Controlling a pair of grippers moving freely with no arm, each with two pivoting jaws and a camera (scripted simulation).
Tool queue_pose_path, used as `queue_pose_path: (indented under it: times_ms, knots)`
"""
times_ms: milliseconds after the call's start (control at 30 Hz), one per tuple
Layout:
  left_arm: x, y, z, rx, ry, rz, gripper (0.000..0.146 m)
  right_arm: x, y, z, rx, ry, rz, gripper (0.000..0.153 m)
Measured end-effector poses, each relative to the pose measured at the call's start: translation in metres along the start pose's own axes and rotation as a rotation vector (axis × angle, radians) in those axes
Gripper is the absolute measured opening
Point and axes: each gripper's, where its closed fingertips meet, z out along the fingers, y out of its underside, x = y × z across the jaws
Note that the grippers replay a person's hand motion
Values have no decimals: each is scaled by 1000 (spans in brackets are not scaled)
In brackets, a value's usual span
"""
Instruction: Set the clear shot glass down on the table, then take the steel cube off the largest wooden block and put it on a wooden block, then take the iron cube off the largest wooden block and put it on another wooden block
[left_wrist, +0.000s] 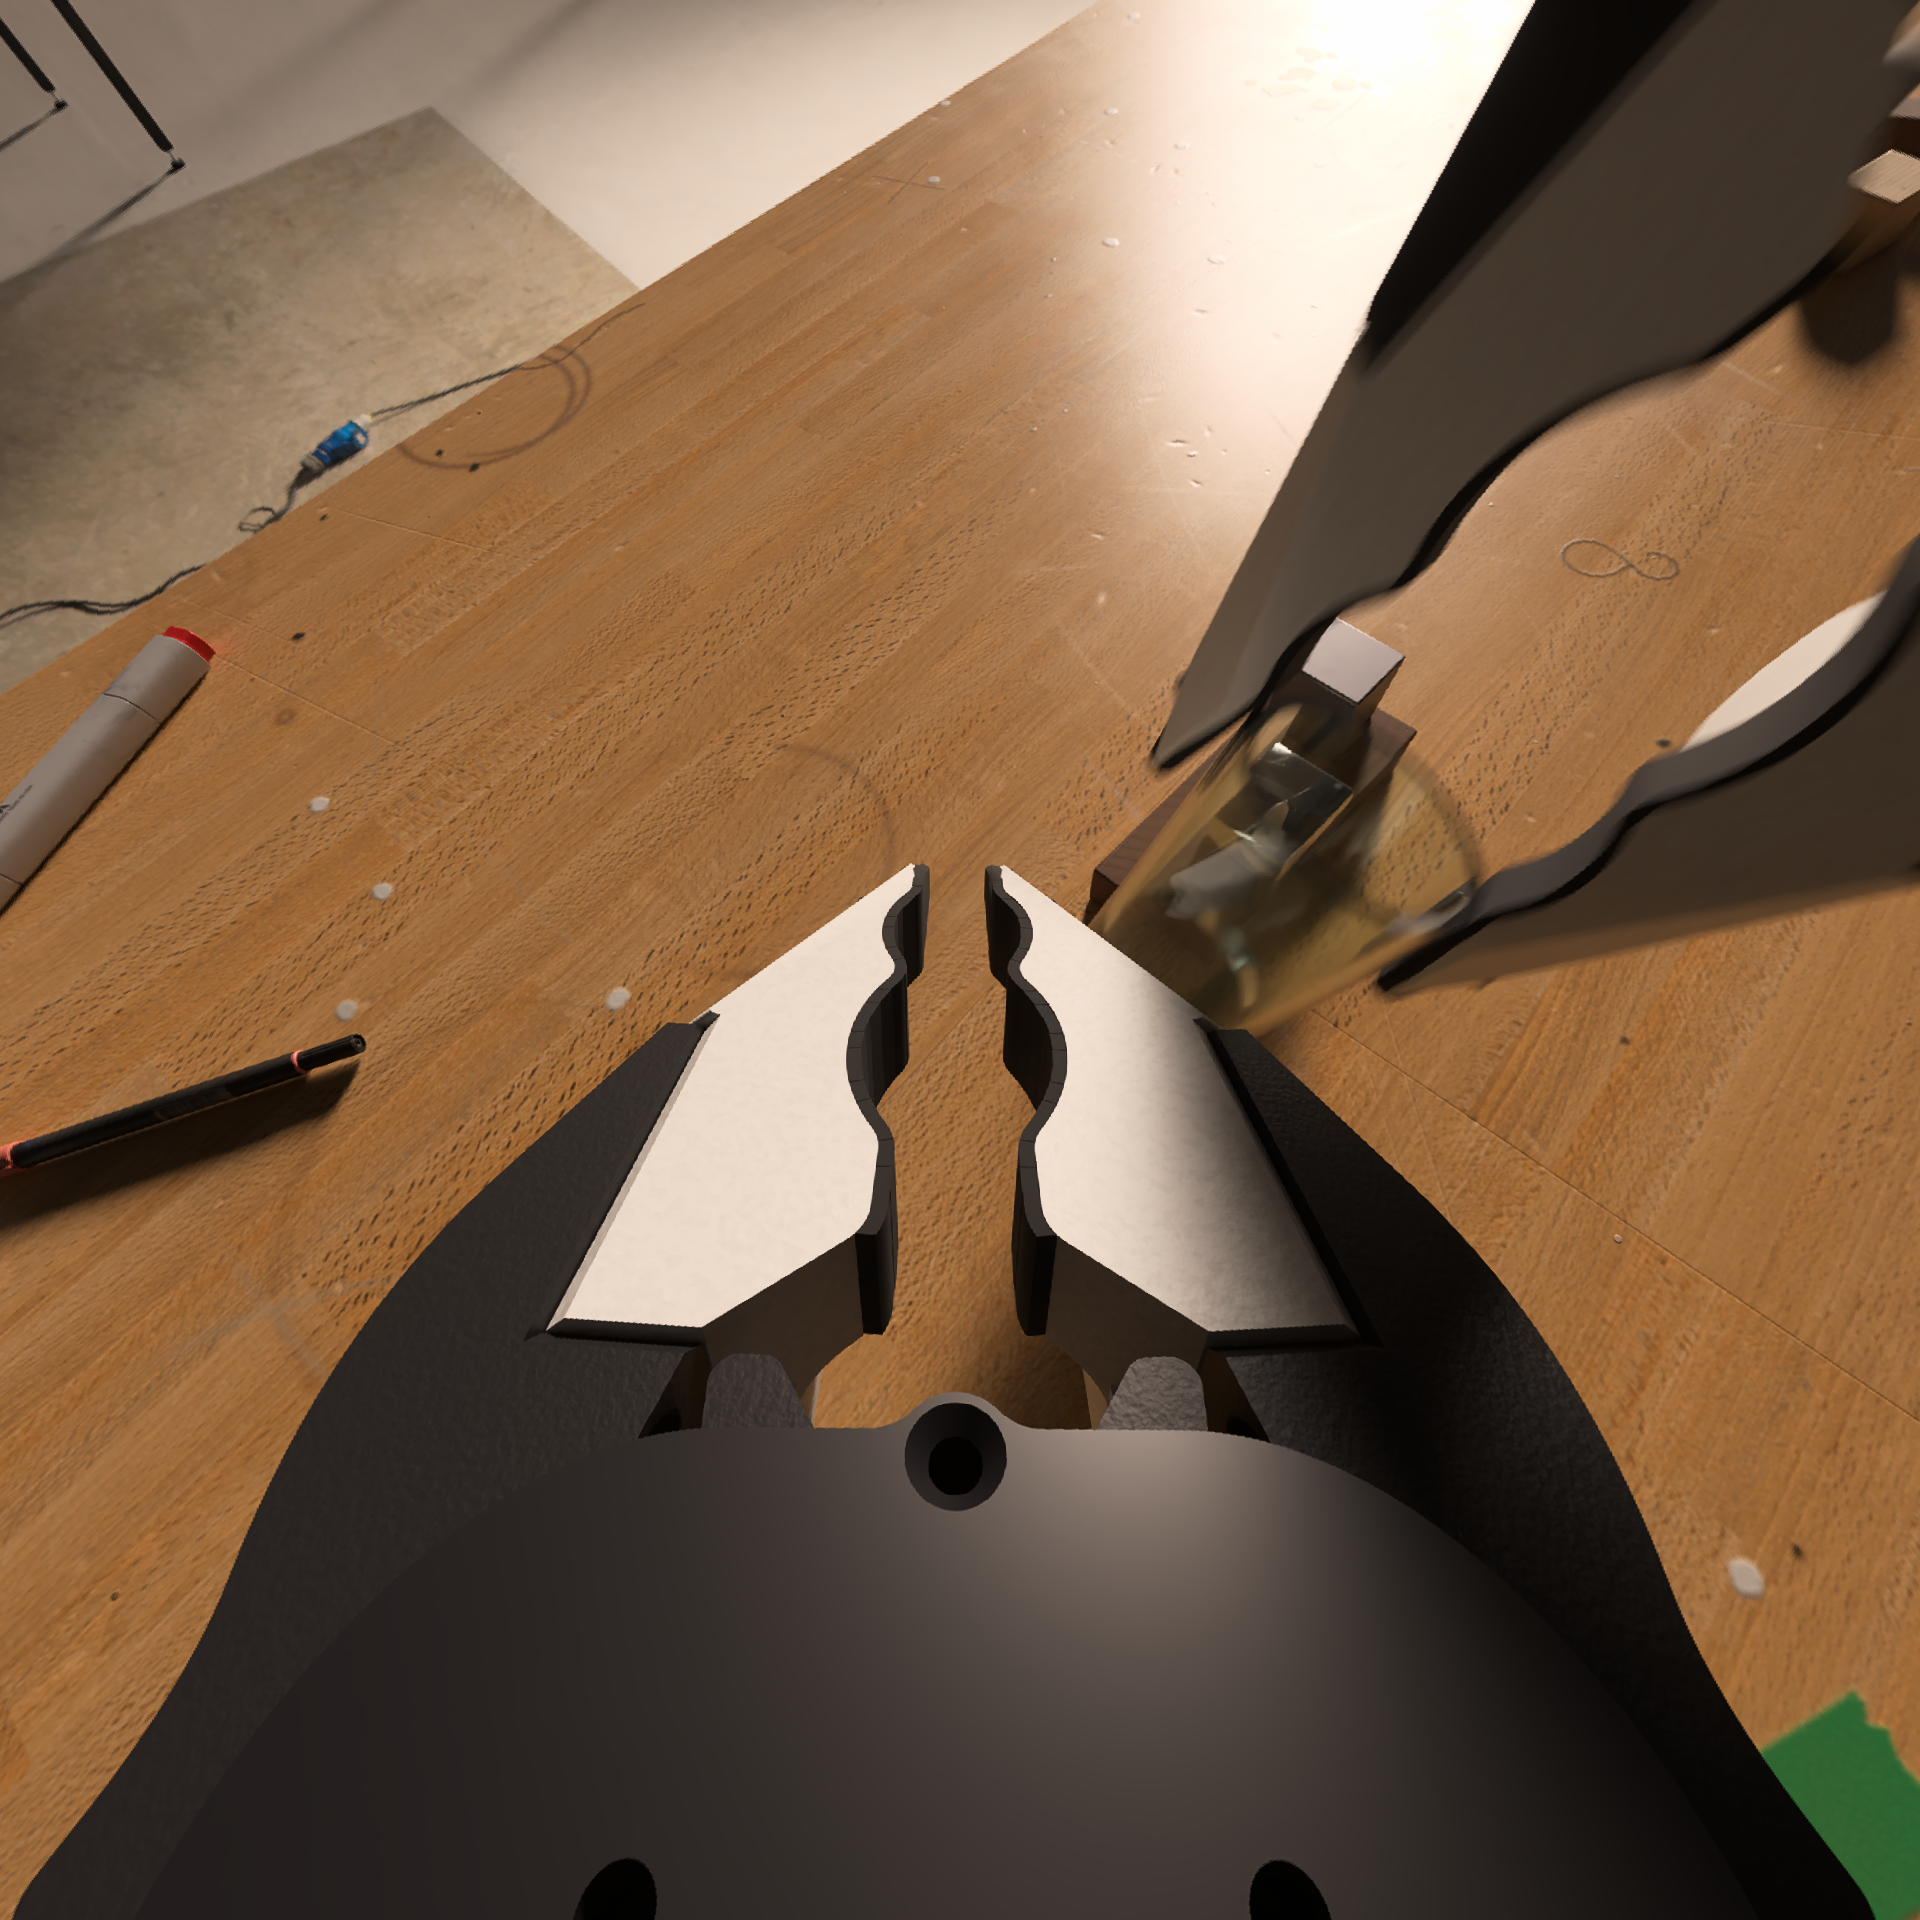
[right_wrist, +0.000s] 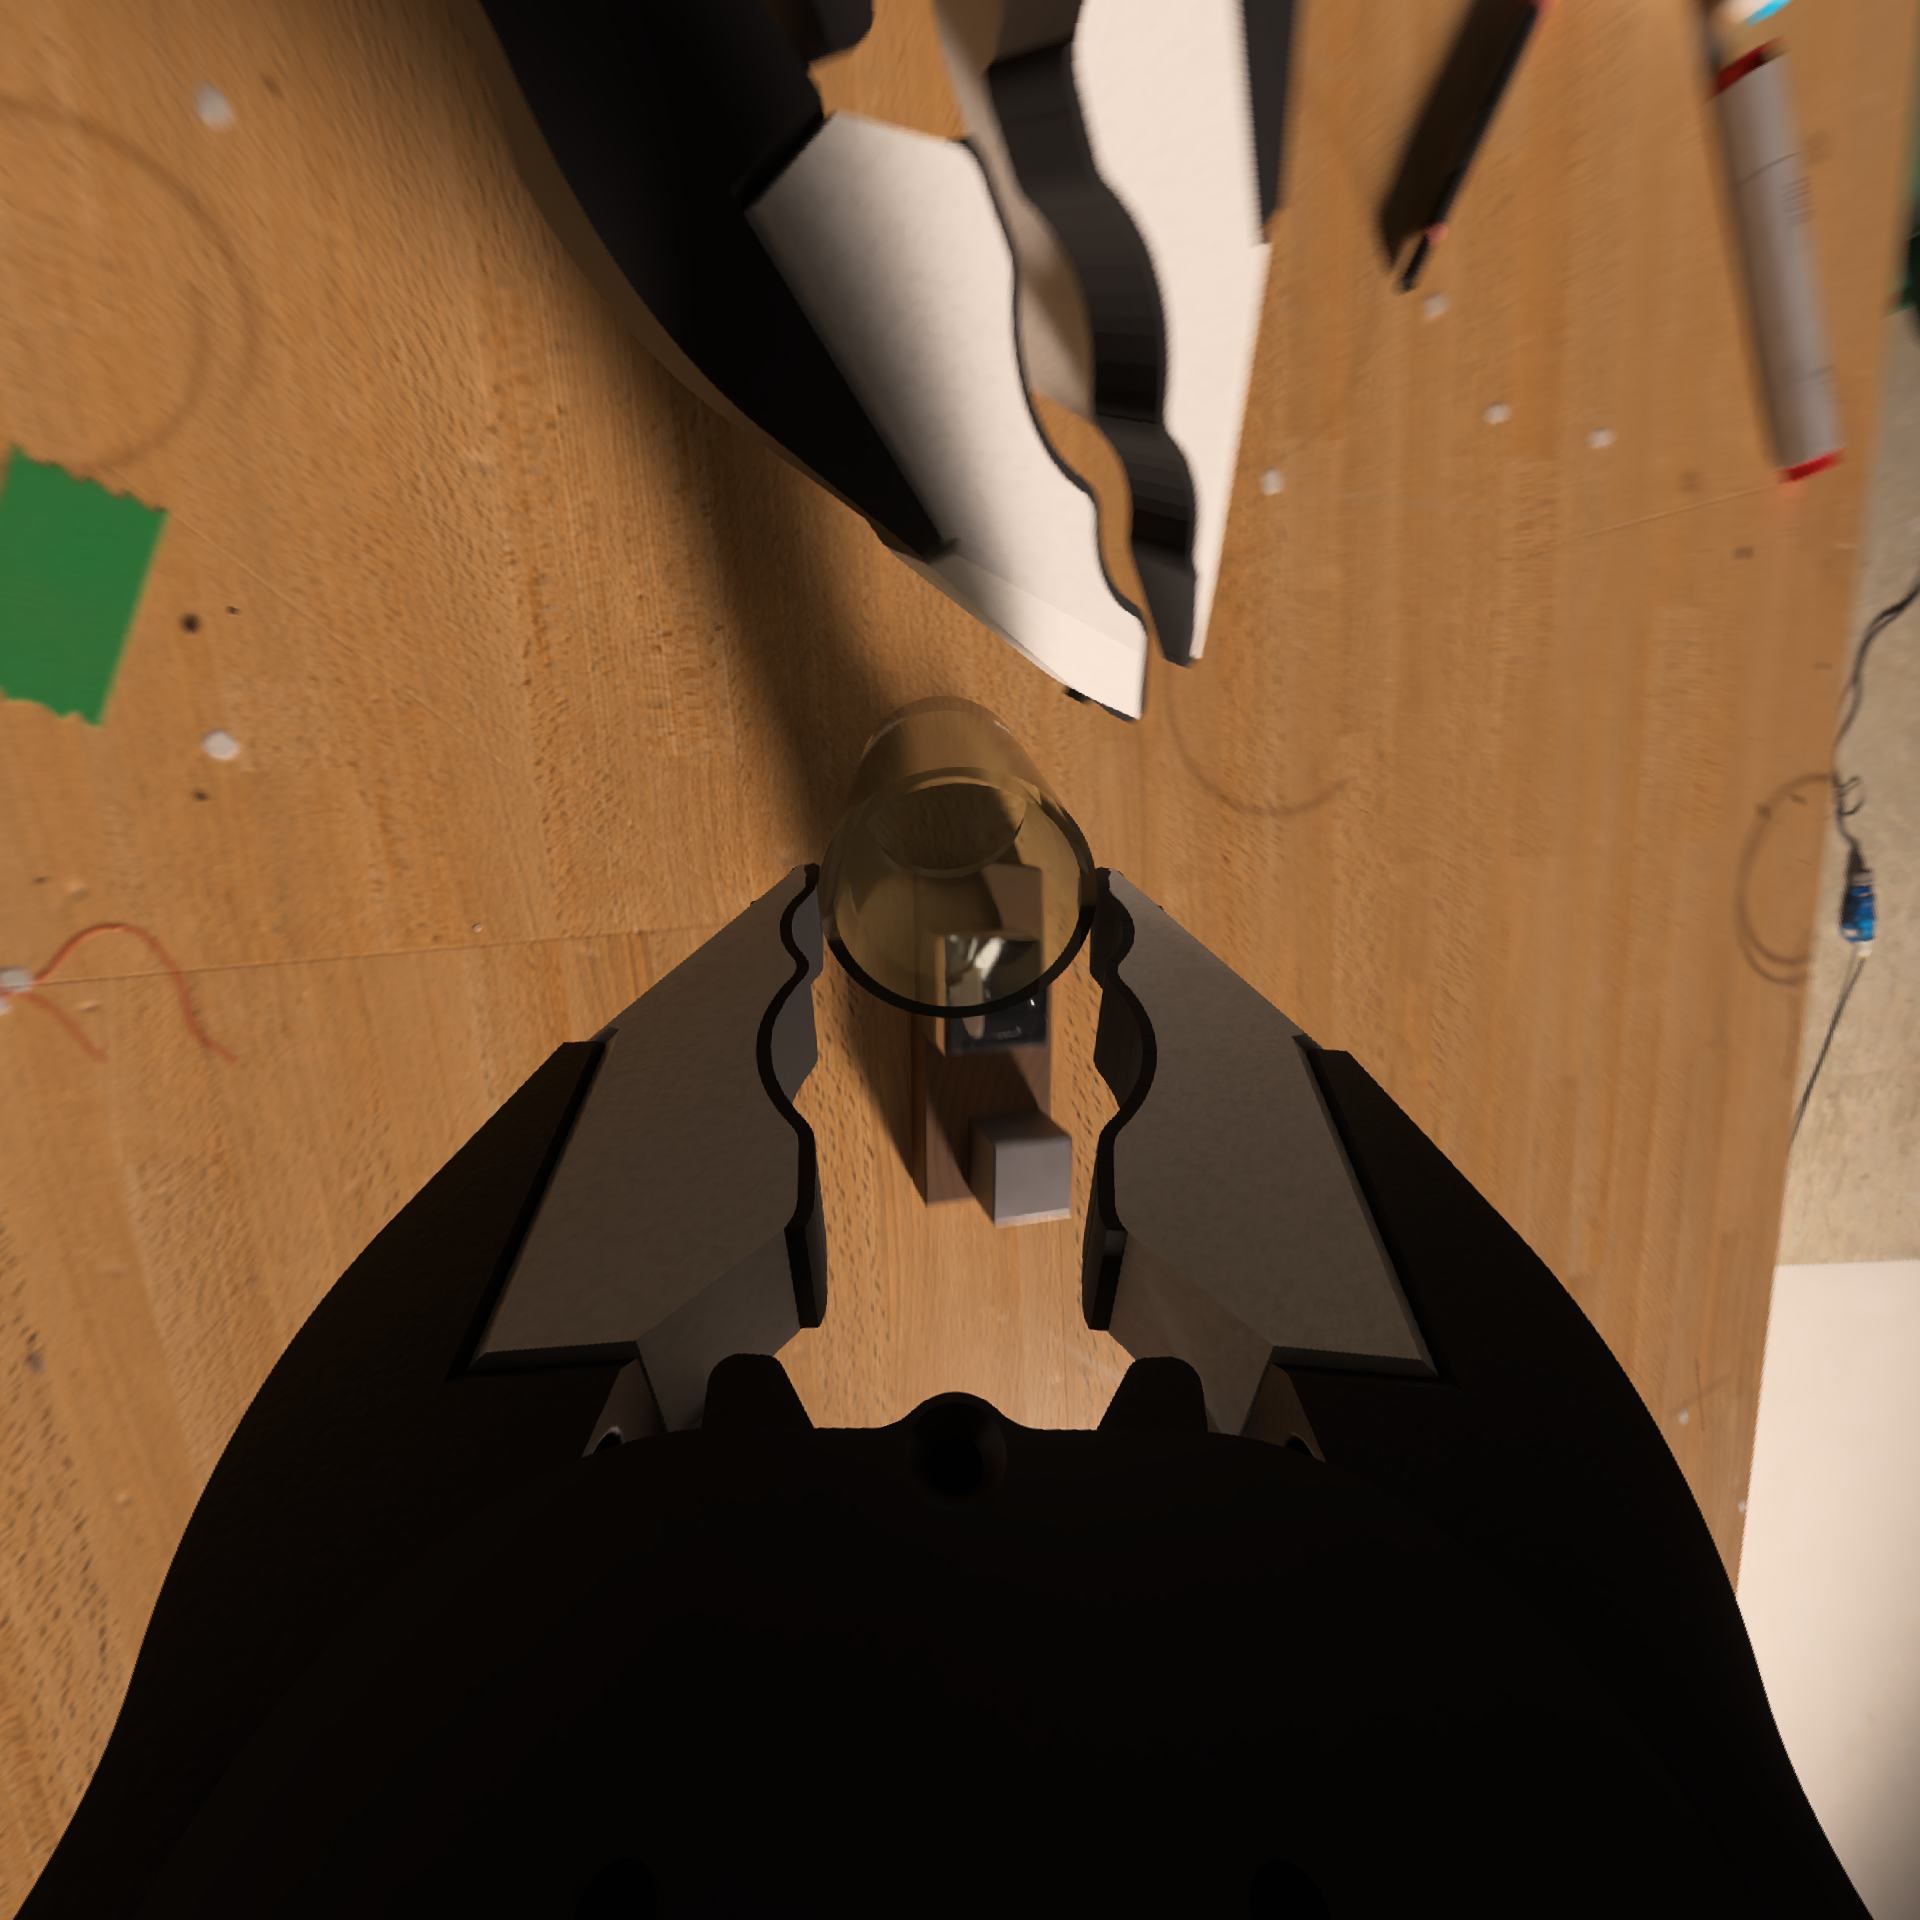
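My right gripper (right_wrist: 956, 883) is shut on the clear shot glass (right_wrist: 951, 831) and holds it tilted just above the table. Under it lies a dark wooden block (right_wrist: 945, 1132) with a grey cube (right_wrist: 1023, 1174) at one end. A shiny cube (right_wrist: 987, 977) shows through the glass. In the left wrist view the glass (left_wrist: 1278, 894) sits between the right gripper's fingertips (left_wrist: 1283, 862), in front of the dark block (left_wrist: 1122, 873) and the grey cube (left_wrist: 1351, 665). My left gripper (left_wrist: 956, 883) is shut and empty, just left of the glass.
A white marker with red cap (left_wrist: 94, 727) and a black pen (left_wrist: 177, 1101) lie at the left. Green tape (left_wrist: 1860, 1808) is stuck on the table. Small light wooden blocks (left_wrist: 1891, 177) stand far right. The table edge runs at upper left, with a cable (left_wrist: 338, 445) beyond it.
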Motion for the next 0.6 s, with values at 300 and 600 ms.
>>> queue_pose_path:
  times_ms: [300, 600]
  knots:
    - [0, 0, 0, 10, 13, -10, 11, 48, 96, -199, 121, 325, 190, 52]
    - [1, 0, 1, 13, 15, -17, 11, 24, 280, -196, -255, 143, 210, 52]
